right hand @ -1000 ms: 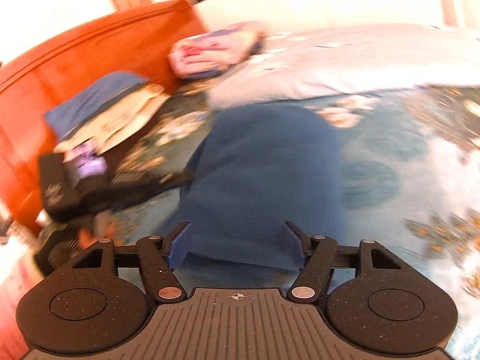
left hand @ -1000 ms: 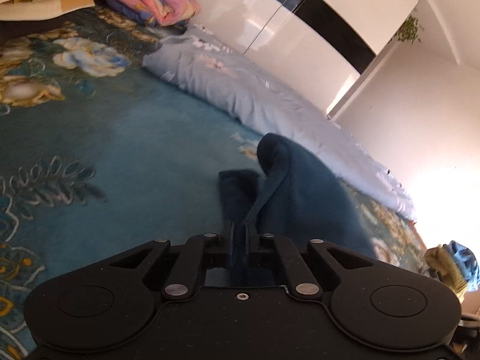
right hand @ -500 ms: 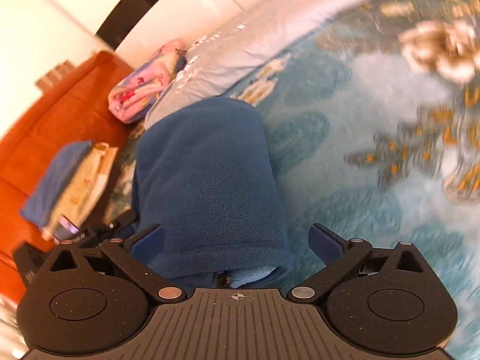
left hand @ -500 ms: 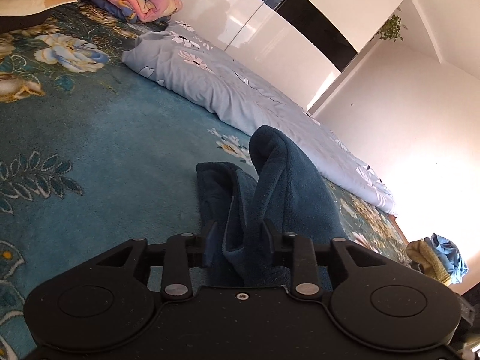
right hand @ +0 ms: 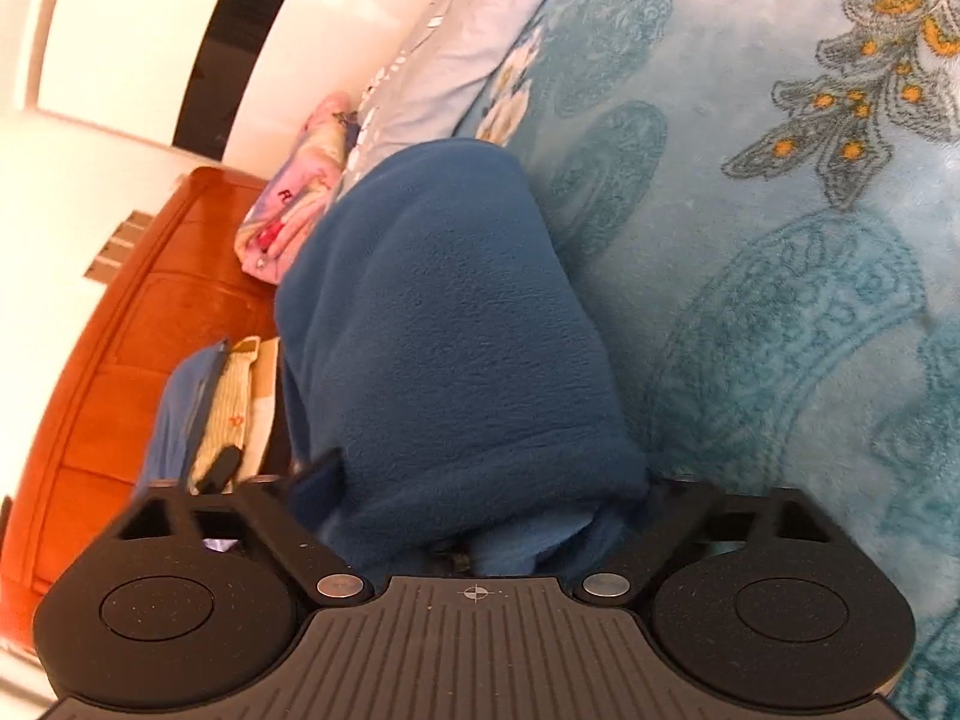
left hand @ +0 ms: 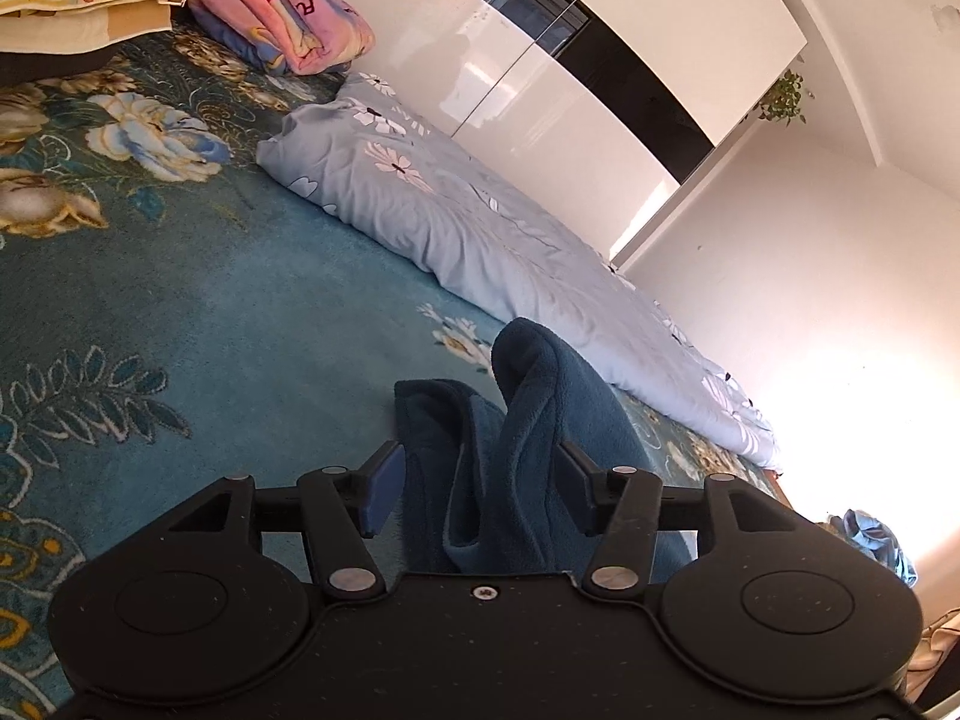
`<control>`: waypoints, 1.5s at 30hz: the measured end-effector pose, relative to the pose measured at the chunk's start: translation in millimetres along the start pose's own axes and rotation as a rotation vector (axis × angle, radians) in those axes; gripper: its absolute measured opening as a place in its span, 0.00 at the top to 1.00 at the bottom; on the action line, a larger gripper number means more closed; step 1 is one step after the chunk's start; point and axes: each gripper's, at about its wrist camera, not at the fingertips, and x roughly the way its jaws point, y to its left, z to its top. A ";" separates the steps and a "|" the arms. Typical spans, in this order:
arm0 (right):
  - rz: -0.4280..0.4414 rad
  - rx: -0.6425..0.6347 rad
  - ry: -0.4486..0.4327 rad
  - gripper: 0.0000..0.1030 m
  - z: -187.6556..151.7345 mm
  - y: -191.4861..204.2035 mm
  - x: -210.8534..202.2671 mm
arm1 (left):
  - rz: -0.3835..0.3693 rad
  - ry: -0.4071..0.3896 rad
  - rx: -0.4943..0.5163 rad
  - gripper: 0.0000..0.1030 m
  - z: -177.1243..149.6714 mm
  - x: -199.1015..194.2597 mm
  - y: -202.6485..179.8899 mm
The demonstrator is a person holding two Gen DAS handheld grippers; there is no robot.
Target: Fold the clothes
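Fleece garment (left hand: 528, 420) soft, napped; bedspread (left hand: 180, 300) plush; headboard (right hand: 120, 360) glossy wood; wardrobe doors (left hand: 540, 90) glossy.

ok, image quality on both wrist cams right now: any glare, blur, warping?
Left wrist: sharp, but blown-out glare at the right edge by the wall; fisheye curves the wardrobe. Right wrist: soft with motion blur, view rolled sideways, blue fleece fills the centre, wardrobe overexposed.

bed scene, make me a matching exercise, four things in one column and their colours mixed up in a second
Things:
1. fleece garment
2. quilt
3. headboard
4. folded blanket

Colours:
A. pink with cartoon print
B. orange-brown wood
C. dark blue
D. pale blue-grey with white flowers

Pairs: 1-C, 2-D, 3-B, 4-A
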 end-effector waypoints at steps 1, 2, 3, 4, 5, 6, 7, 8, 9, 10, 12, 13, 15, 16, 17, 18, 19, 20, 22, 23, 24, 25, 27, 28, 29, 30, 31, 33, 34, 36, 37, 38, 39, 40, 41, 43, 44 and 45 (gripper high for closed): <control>-0.009 -0.016 0.004 0.32 5.4 2.1 -1.5 | 0.003 0.003 -0.001 0.49 -0.2 0.3 0.5; -0.018 -0.031 0.009 0.35 10.8 4.3 -2.9 | 0.006 0.005 0.000 0.49 0.0 0.9 0.5; -0.026 -0.047 0.013 0.36 16.2 6.4 -4.4 | 0.009 0.007 0.001 0.48 0.4 1.6 0.5; -0.040 -0.070 0.011 0.39 24.9 8.9 -7.5 | 0.011 0.009 0.003 0.48 0.8 2.2 0.5; -0.060 -0.104 0.002 0.40 36.6 11.9 -11.6 | 0.012 0.010 0.005 0.48 1.5 3.0 -0.1; -0.084 -0.148 -0.008 0.41 51.2 15.2 -15.7 | 0.010 0.013 0.009 0.48 2.6 4.6 -1.1; -0.108 -0.189 -0.018 0.42 67.9 18.0 -20.0 | 0.008 0.015 0.019 0.46 3.9 6.7 -3.4; -0.133 -0.227 -0.027 0.42 84.8 20.7 -24.3 | 0.007 0.017 0.029 0.45 6.5 11.1 -6.5; -0.150 -0.249 -0.023 0.42 101.7 22.0 -25.8 | 0.006 0.020 0.038 0.44 9.4 16.0 -9.8; -0.163 -0.266 -0.015 0.42 118.4 22.8 -26.3 | 0.006 0.022 0.048 0.44 12.2 20.8 -13.0; -0.177 -0.272 -0.006 0.42 140.6 21.1 -23.8 | -0.008 0.024 0.066 0.43 21.5 35.4 -21.7; -0.177 -0.262 0.002 0.41 145.4 18.5 -22.2 | -0.014 0.024 0.079 0.39 26.7 44.4 -26.5; -0.168 -0.242 0.001 0.39 142.2 10.5 -23.3 | -0.016 0.026 0.105 0.26 37.3 64.0 -35.5; -0.167 -0.240 -0.005 0.37 138.4 7.5 -23.9 | -0.016 0.030 0.118 0.26 42.4 74.8 -39.0; -0.167 -0.239 -0.012 0.35 134.9 4.7 -24.1 | -0.015 0.038 0.127 0.25 47.1 86.9 -41.3; -0.168 -0.237 -0.019 0.34 131.4 2.0 -24.3 | -0.014 0.047 0.135 0.23 51.6 99.2 -43.3; -0.165 -0.228 -0.028 0.31 129.0 -0.4 -24.7 | -0.012 0.065 0.132 0.22 55.0 112.0 -43.7; -0.163 -0.217 -0.039 0.28 127.0 -2.7 -25.2 | -0.010 0.084 0.126 0.22 58.1 124.8 -43.9; -0.156 -0.200 -0.055 0.28 124.0 -6.5 -25.1 | -0.014 0.136 0.083 0.22 60.8 149.0 -40.6; -0.154 -0.197 -0.059 0.27 123.2 -7.6 -25.4 | -0.019 0.167 0.051 0.22 60.6 159.4 -38.5; -0.153 -0.196 -0.064 0.27 122.3 -8.7 -26.1 | -0.033 0.190 0.010 0.22 59.2 168.0 -34.8; -0.151 -0.192 -0.067 0.27 121.6 -10.0 -27.1 | -0.054 0.202 -0.032 0.22 56.9 173.5 -30.9; -0.148 -0.179 -0.074 0.25 119.5 -13.2 -30.1 | -0.091 0.202 -0.083 0.22 51.1 177.7 -27.7; -0.147 -0.169 -0.081 0.24 117.7 -15.0 -32.3 | -0.110 0.202 -0.107 0.25 48.1 179.6 -26.4; -0.149 -0.162 -0.088 0.23 115.7 -16.6 -34.3 | -0.114 0.198 -0.104 0.28 45.7 179.6 -27.8; -0.151 -0.156 -0.095 0.23 113.6 -18.1 -36.2 | -0.115 0.194 -0.095 0.39 43.2 179.4 -29.7; -0.153 -0.149 -0.103 0.20 110.7 -19.2 -37.9 | -0.121 0.190 -0.092 0.56 41.1 178.5 -31.2; -0.151 -0.134 -0.114 0.18 104.3 -21.0 -39.9 | -0.118 0.169 -0.102 0.68 38.2 174.4 -33.3; -0.146 -0.123 -0.117 0.17 101.1 -21.8 -39.6 | -0.120 0.154 -0.106 0.76 37.1 169.8 -33.6; -0.134 -0.098 -0.114 0.14 95.0 -24.3 -37.6 | -0.122 0.125 -0.114 0.78 35.2 158.2 -35.5; -0.131 -0.085 -0.113 0.13 91.8 -25.6 -36.7 | -0.127 0.115 -0.119 0.79 31.9 148.6 -35.4; -0.129 -0.073 -0.113 0.13 88.4 -27.0 -35.8 | -0.134 0.104 -0.124 0.79 28.3 138.6 -35.0; -0.132 -0.061 -0.117 0.13 84.7 -28.0 -35.9 | -0.141 0.094 -0.129 0.79 24.6 128.6 -34.5; -0.134 -0.057 -0.120 0.12 80.9 -28.4 -36.6 | -0.148 0.083 -0.134 0.79 21.0 118.6 -34.1; -0.135 -0.055 -0.122 0.12 77.1 -28.5 -37.4 | -0.140 0.077 -0.122 0.79 16.4 111.1 -32.3; -0.137 -0.051 -0.124 0.11 69.6 -28.8 -39.0 | -0.107 0.075 -0.089 0.79 7.5 100.9 -26.8; -0.133 -0.048 -0.120 0.11 67.7 -29.7 -38.0 | -0.080 0.089 -0.083 0.79 3.8 102.5 -21.4; -0.128 -0.044 -0.112 0.10 66.4 -30.8 -36.3 | -0.066 0.109 -0.107 0.79 -0.1 107.9 -13.5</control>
